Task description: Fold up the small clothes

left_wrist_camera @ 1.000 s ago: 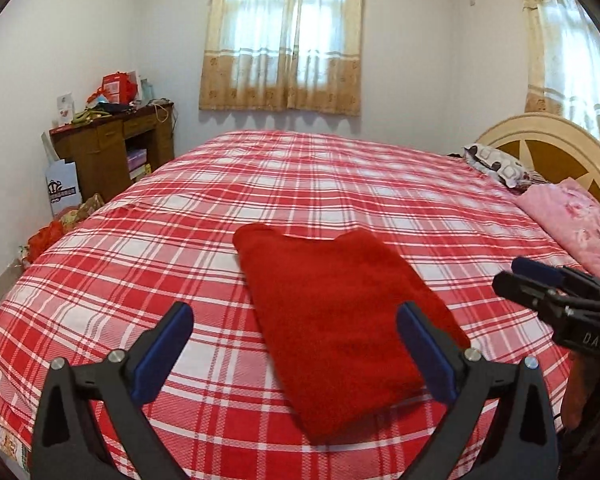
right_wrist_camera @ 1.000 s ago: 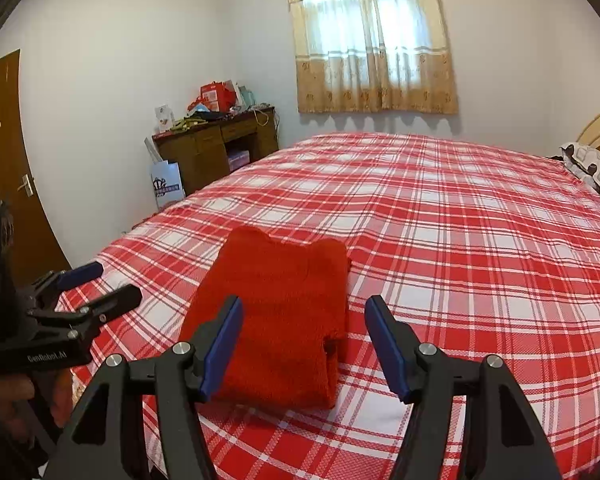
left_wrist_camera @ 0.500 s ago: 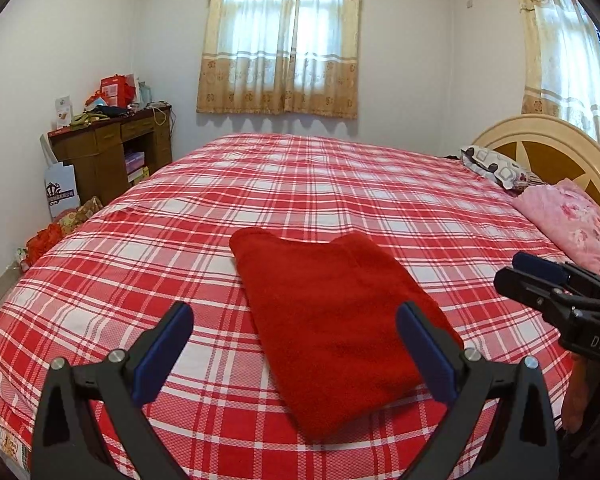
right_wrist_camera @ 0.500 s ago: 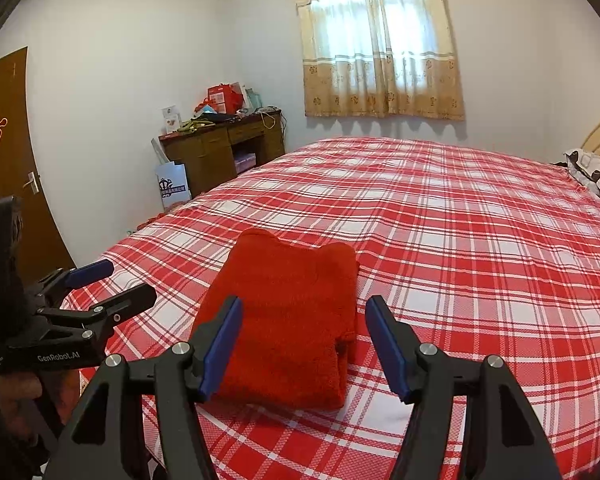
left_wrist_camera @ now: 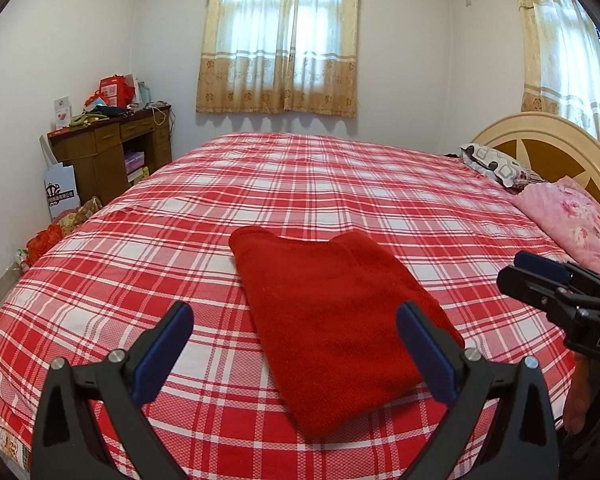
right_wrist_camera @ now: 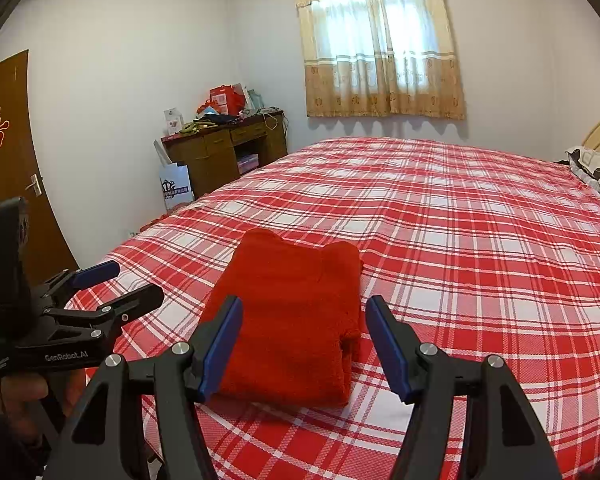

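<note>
Red folded garment lying flat on plaid bed; left gripper and right gripper hovering above, jaws gaping, holding nothing.

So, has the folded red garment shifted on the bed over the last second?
No. The red garment lies against the same plaid stripes of the bedspread as in the earlier left wrist views. Only the framing has drifted slightly.

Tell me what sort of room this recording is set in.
A home bedroom, most likely: a large bed with a red plaid cover and pillows against a headboard, a curtained window, and a cluttered wooden desk in the corner.
</note>
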Demonstrator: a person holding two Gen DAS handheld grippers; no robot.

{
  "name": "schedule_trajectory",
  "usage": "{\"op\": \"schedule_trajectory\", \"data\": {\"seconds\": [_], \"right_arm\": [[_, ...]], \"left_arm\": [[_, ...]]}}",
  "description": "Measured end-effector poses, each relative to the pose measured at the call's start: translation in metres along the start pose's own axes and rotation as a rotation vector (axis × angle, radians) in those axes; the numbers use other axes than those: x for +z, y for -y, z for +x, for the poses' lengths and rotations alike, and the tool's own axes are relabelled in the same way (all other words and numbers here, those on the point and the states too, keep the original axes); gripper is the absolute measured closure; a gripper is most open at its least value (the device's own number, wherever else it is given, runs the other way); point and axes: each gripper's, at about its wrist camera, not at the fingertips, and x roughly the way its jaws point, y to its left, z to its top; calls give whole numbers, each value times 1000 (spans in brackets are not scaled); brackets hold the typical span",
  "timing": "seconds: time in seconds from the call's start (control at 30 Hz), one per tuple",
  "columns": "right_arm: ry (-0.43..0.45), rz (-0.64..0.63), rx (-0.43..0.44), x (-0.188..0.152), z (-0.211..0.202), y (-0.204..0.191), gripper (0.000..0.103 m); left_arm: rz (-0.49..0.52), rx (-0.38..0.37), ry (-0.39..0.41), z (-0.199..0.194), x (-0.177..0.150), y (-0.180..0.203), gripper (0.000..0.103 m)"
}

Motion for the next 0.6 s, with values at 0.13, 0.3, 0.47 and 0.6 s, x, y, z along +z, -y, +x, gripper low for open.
{"op": "schedule_trajectory", "data": {"seconds": [0.13,0.3,0.47,0.6], "right_arm": [[-3,4,4,-2,0,0,38],[1,5,7,-3,-1,0,38],[4,6,10,-3,0,0,38],[2,5,10,-4,0,0,38]], "left_arm": [[2,-2,0,0,0,0,0],[2,-3,-2,0,-1,0,0],[7,-5,-6,1,-2,2,0],[7,-8,-2,0,-1,2,0]]}}
